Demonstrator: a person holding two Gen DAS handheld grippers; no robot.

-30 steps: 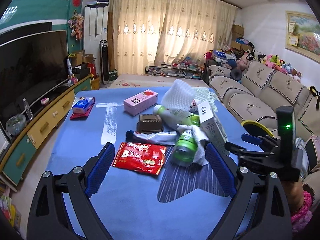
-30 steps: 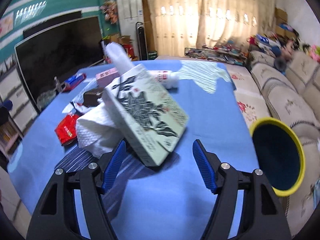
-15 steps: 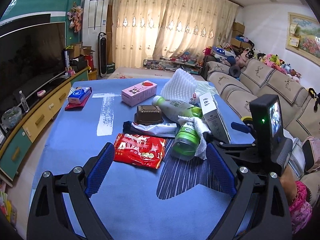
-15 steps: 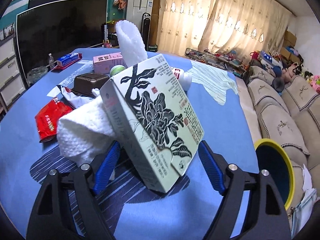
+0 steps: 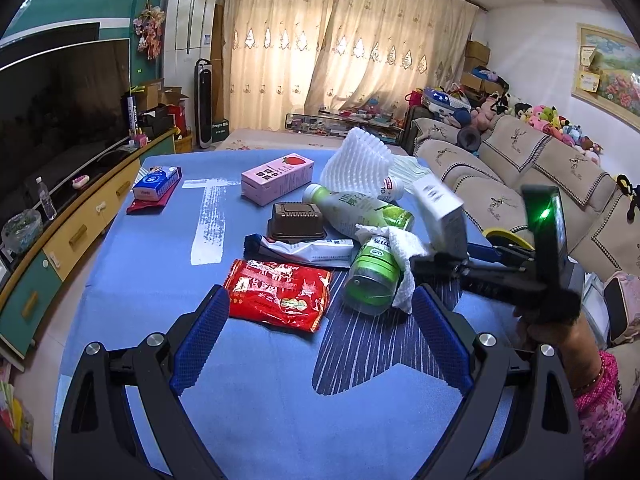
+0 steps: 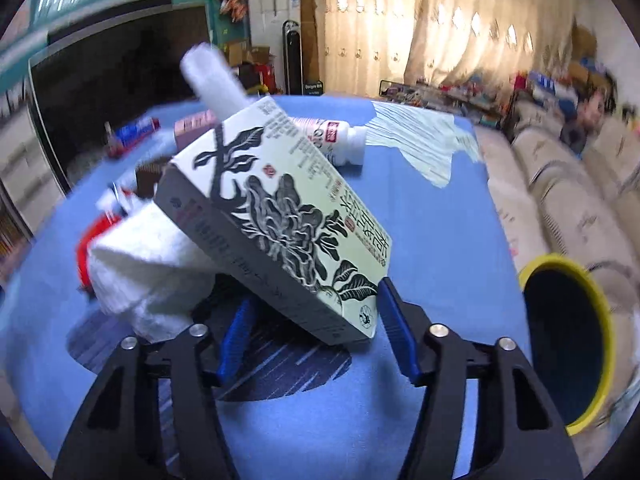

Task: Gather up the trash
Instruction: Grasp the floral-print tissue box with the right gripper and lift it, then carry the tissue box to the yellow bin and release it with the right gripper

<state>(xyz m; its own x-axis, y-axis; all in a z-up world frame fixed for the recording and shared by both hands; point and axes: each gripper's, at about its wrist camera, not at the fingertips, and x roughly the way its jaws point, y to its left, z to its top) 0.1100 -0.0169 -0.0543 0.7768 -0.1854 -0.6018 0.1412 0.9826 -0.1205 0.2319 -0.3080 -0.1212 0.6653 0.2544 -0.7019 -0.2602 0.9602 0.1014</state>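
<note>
A pale green box with a black flower print [image 6: 280,216] leans tilted on a crumpled white tissue [image 6: 140,256]. My right gripper [image 6: 314,296] has its jaws closing around the box's low end, and both blue pads look pressed to its sides. In the left wrist view the box [image 5: 440,208] is blurred above that gripper [image 5: 472,258]. My left gripper [image 5: 320,300] hangs open over the blue table [image 5: 260,380], just short of a red snack packet [image 5: 280,294] and a green bottle [image 5: 372,276].
A yellow-rimmed bin [image 6: 568,344] stands beside the table's right edge, by the sofa. More litter lies farther back: a brown tray [image 5: 298,220], a pink carton [image 5: 276,176], white foam netting [image 5: 356,164], a small white bottle [image 6: 336,140], a blue tissue pack [image 5: 154,182].
My right gripper has come in around the box and its jaws have narrowed onto it. The box has shifted and blurs. My left gripper has stayed put.
</note>
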